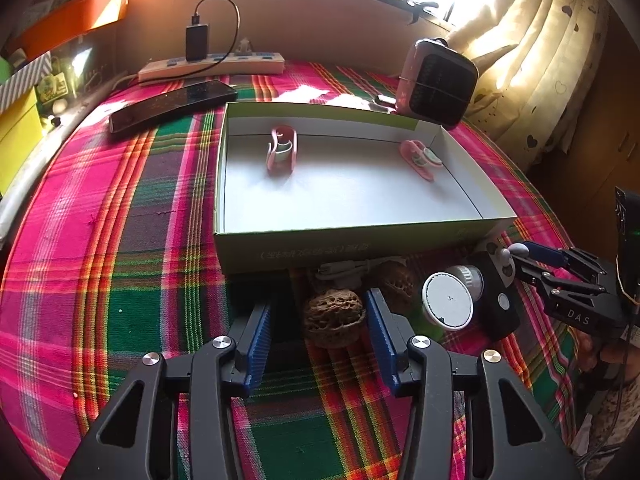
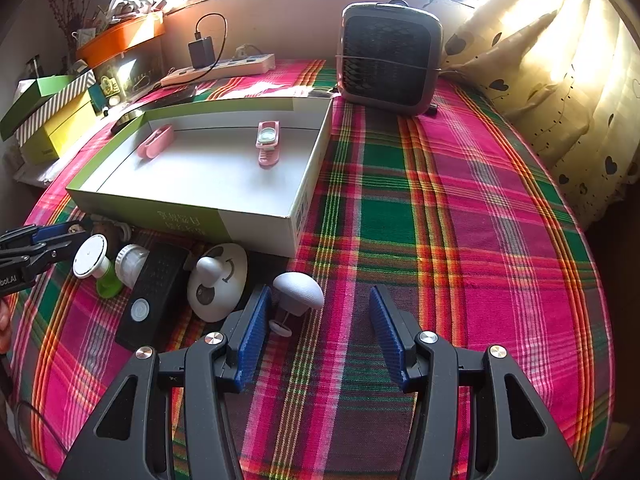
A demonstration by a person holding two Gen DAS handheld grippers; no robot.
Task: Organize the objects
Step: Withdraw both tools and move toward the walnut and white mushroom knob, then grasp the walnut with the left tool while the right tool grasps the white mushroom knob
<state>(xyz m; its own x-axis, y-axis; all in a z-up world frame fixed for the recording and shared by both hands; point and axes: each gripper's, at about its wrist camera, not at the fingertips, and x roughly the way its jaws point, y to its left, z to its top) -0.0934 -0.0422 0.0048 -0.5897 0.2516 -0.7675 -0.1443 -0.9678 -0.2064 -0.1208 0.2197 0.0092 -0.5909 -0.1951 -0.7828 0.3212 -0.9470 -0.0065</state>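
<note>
While the left wrist view looks straight at a walnut (image 1: 334, 316) lying between the blue pads of the left hand-held gripper (image 1: 320, 334), the right wrist view hides this walnut almost fully. The jaws stand at middle width around it; the pad at 3 o'clock seems to touch the shell, the pad at 9 o'clock stays apart. A second walnut (image 1: 396, 286) lies just behind, at 1 o'clock, seen only in the left view.

Only the right view shows well the white mushroom-shaped knob (image 2: 298, 288), which lies just beside the left pad of the right hand-held gripper (image 2: 316, 334). These jaws are half open and hold nothing; only cloth is between them.

The open box (image 1: 348, 236) stands on the plaid worktop (image 2: 460, 208) at 12 o'clock from the left hand-held gripper, with two pink clips (image 1: 282, 151) (image 1: 420, 158) inside.

On the far gripper body, the left view gives the letters "DAS", the right view "ooLAI". The printing on the box front is too small to read.
</note>
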